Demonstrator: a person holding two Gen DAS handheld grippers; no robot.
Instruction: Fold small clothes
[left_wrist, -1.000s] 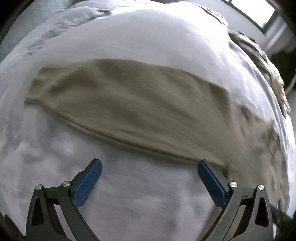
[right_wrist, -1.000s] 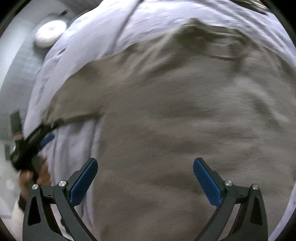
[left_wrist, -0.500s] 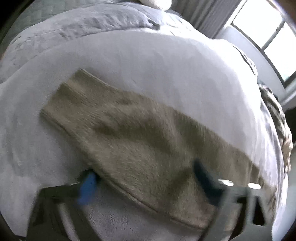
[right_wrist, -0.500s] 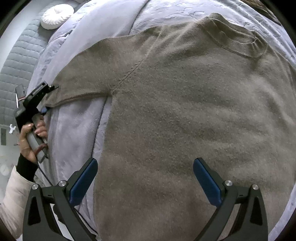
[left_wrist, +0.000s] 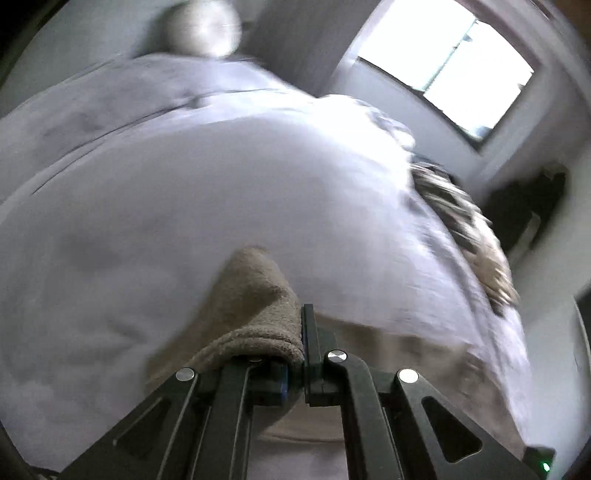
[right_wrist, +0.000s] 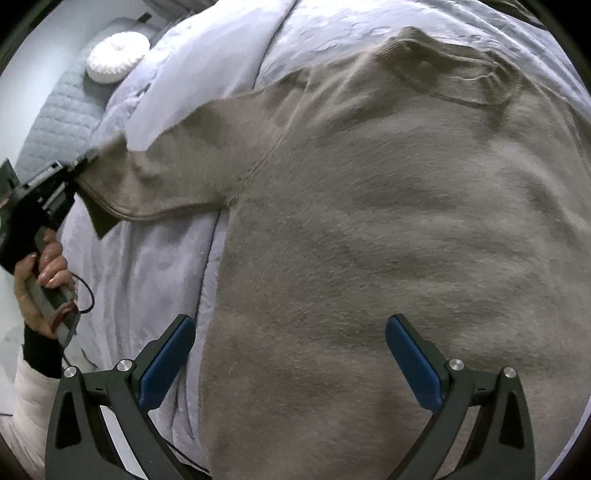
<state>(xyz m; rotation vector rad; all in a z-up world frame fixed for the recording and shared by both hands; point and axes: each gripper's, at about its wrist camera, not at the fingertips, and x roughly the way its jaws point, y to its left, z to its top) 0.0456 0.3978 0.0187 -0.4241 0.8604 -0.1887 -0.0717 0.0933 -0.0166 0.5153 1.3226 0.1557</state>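
Note:
A beige knit sweater (right_wrist: 388, 229) lies spread flat on a pale lilac blanket (right_wrist: 147, 266), neck at the far end. My left gripper (left_wrist: 301, 332) is shut on the sleeve cuff (left_wrist: 255, 306), which bunches up over its fingers and is lifted off the blanket. In the right wrist view the left gripper (right_wrist: 79, 164), held by a hand, pulls the sleeve (right_wrist: 166, 166) up and to the left. My right gripper (right_wrist: 291, 354) hovers open above the sweater's lower body, nothing between its blue pads (right_wrist: 168, 358).
A round white cushion (right_wrist: 116, 59) sits at the bed's head on a grey quilted cover (right_wrist: 48, 122). A brown patterned throw (left_wrist: 465, 229) lies along the bed's right side. A bright window (left_wrist: 447, 70) is beyond. A cable hangs below the hand (right_wrist: 44, 273).
The left gripper went from wide open above the sleeve to shut on its cuff and rose, lifting the cuff. The right gripper stayed open over the sweater body.

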